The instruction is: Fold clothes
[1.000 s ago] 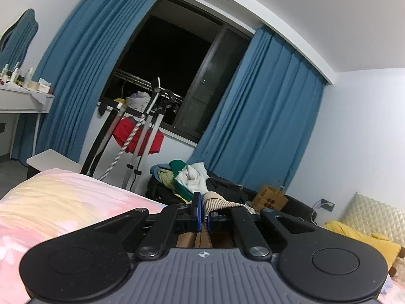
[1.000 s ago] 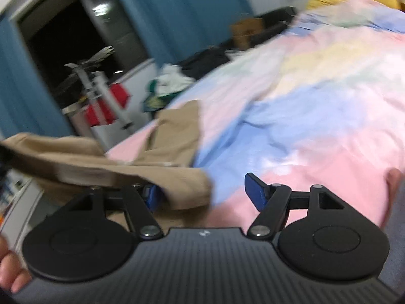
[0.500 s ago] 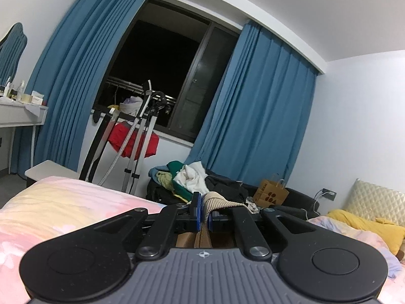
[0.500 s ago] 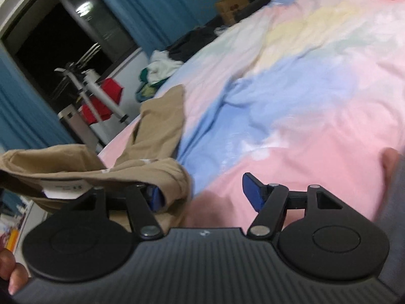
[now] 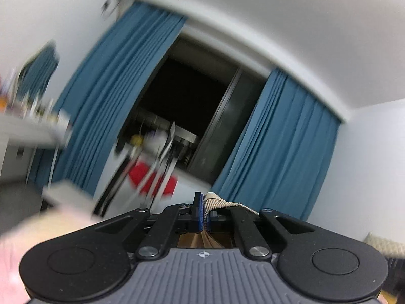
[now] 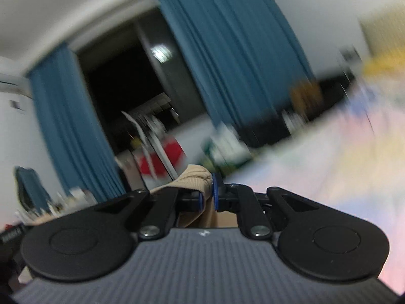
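Tan garment [image 5: 219, 204] pinched in both closed claws, left claw [image 5: 205, 214], right claw [image 6: 208, 195], blurred blue curtains [image 5: 276, 152], probably bedding [image 6: 329, 162] beyond.

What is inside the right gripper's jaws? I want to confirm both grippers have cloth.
Tan knit fabric is pinched in the right gripper; the left gripper also clamps it. The rest hangs hidden below the gripper bodies.

Through our left gripper [image 5: 205, 212], garment [image 5: 215, 198] pinched between the fingers, trailing right. Window [image 5: 192, 116] ahead, curtains [image 5: 111, 101] on either side; drying rack [image 5: 154, 172] in front of it; shelf [image 5: 30, 129] far left.

Through our right gripper [image 6: 207, 195], garment [image 6: 192, 179] bunched left of the fingers. Bed [image 6: 329, 157] right; clothes pile [image 6: 227, 149] beyond its edge.
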A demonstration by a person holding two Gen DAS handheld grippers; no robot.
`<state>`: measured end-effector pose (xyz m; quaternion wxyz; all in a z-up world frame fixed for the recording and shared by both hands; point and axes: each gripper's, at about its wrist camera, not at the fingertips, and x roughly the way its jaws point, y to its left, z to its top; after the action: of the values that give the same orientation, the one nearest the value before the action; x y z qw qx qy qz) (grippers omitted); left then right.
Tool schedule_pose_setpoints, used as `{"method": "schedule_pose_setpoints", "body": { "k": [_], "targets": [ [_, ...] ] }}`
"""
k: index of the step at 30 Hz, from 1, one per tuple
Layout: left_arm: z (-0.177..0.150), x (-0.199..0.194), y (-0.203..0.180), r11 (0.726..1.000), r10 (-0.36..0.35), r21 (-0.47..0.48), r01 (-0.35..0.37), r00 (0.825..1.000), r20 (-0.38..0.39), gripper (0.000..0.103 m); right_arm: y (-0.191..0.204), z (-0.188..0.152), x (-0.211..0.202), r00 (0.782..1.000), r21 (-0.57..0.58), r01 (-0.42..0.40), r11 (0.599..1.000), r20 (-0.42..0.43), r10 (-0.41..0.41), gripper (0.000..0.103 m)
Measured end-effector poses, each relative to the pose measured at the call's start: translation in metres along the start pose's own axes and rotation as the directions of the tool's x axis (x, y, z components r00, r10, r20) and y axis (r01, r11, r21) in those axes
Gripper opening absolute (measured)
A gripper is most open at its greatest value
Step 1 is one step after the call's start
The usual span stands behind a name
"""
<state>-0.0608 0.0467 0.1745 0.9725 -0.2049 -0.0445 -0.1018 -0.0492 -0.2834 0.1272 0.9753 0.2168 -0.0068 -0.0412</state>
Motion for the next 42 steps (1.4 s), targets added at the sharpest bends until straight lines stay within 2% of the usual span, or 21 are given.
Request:
{"method": "schedule_pose_setpoints", "body": {
  "k": [2, 5, 10, 14, 18, 21, 24, 30, 33, 37, 40, 42],
  "targets": [
    [0.047, -0.004, -0.029, 0.999, -0.023, 0.051, 0.019, 0.997, 0.069, 0.003, 0.018, 0.054, -0.004, 0.994, -0.053, -0.061, 0.997, 0.088, 0.066, 0.011],
    [0.120, -0.012, -0.076, 0.990, -0.070, 0.134, 0.050, 0.987, 0.145, 0.003, 0.036, 0.126, -0.023, 0.978, -0.064, -0.115, 0.991, 0.167, 0.124, 0.011],
    [0.217, -0.048, -0.147, 0.962, -0.144, 0.261, 0.083, 0.964, 0.222, 0.003, 0.059, 0.222, -0.074, 0.932, -0.139, -0.156, 0.978, 0.307, 0.192, 0.011],
    [0.267, -0.067, -0.188, 0.943, -0.173, 0.322, 0.086, 0.952, 0.253, 0.003, 0.064, 0.274, -0.112, 0.904, -0.155, -0.204, 0.967, 0.348, 0.247, 0.011],
    [0.283, -0.076, -0.202, 0.938, -0.170, 0.335, 0.085, 0.958, 0.233, 0.003, 0.068, 0.304, -0.130, 0.900, -0.188, -0.233, 0.954, 0.331, 0.285, 0.011],
    [0.278, -0.070, -0.192, 0.948, -0.151, 0.307, 0.088, 0.971, 0.187, 0.003, 0.066, 0.307, -0.129, 0.909, -0.198, -0.256, 0.946, 0.284, 0.305, 0.011],
    [0.258, -0.049, -0.173, 0.956, -0.114, 0.286, 0.070, 0.984, 0.140, 0.003, 0.065, 0.293, -0.106, 0.928, -0.194, -0.265, 0.945, 0.215, 0.304, 0.011],
    [0.208, 0.027, -0.124, 0.967, -0.023, 0.256, 0.013, 0.999, 0.033, 0.003, 0.064, 0.236, -0.006, 0.963, -0.196, -0.222, 0.955, 0.109, 0.246, 0.011],
    [0.173, 0.077, -0.089, 0.967, 0.009, 0.255, -0.006, 1.000, -0.008, 0.003, 0.063, 0.207, 0.046, 0.975, -0.199, -0.199, 0.960, 0.056, 0.214, 0.011],
    [0.119, 0.170, -0.041, 0.971, 0.050, 0.236, -0.029, 0.995, -0.086, 0.003, 0.059, 0.159, 0.130, 0.987, -0.213, -0.158, 0.964, 0.000, 0.162, 0.011],
    [0.073, 0.245, -0.005, 0.971, 0.097, 0.232, -0.061, 0.985, -0.146, 0.004, 0.050, 0.113, 0.208, 0.993, -0.226, -0.117, 0.967, -0.035, 0.113, 0.011],
    [0.030, 0.295, 0.023, 0.970, 0.129, 0.231, -0.081, 0.971, -0.203, 0.004, 0.042, 0.081, 0.263, 0.995, -0.226, -0.091, 0.970, -0.071, 0.076, 0.011]
  ]
}}
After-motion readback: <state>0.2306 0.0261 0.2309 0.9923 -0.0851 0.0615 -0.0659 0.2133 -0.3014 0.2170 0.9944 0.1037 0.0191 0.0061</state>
